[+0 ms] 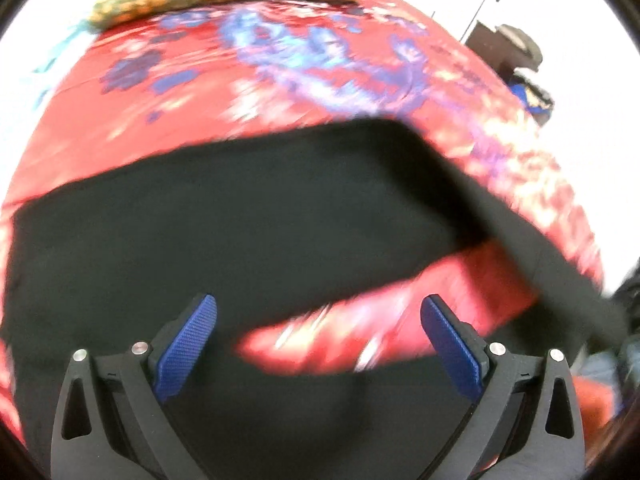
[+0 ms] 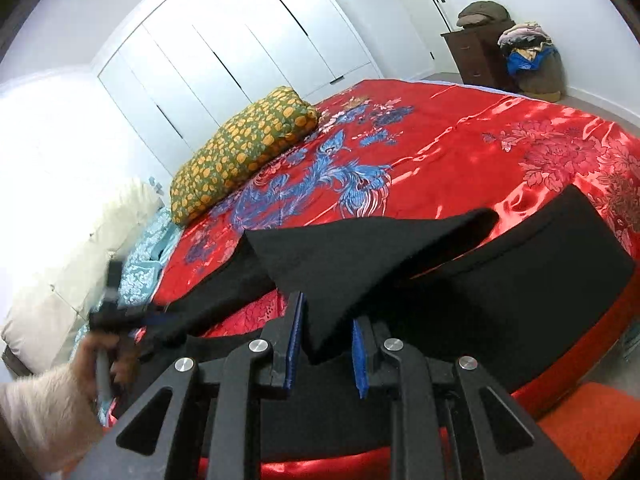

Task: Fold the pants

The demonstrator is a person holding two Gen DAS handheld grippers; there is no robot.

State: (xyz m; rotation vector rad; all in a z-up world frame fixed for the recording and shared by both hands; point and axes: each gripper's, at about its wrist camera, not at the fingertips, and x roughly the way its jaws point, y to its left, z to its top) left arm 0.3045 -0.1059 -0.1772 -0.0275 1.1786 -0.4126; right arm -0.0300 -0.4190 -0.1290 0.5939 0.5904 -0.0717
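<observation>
Left wrist view is showing the left gripper [image 1: 318, 340] hanging wide open and empty over black fabric pants [image 1: 224, 220] filling mid-frame on a red floral satin bedspread [image 1: 320, 80]. Right wrist view is showing the right gripper [image 2: 326, 344] pinching a lifted pants fold [image 2: 360, 256] at lower centre.

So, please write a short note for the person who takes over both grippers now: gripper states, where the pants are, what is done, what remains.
Right gripper: shut on a corner of the black pants, lifted off the red bedspread.
Left gripper: open, empty, above the pants.
Done: one edge picked up.
Left: carry that edge over, lay it flat, finish the fold.
</observation>
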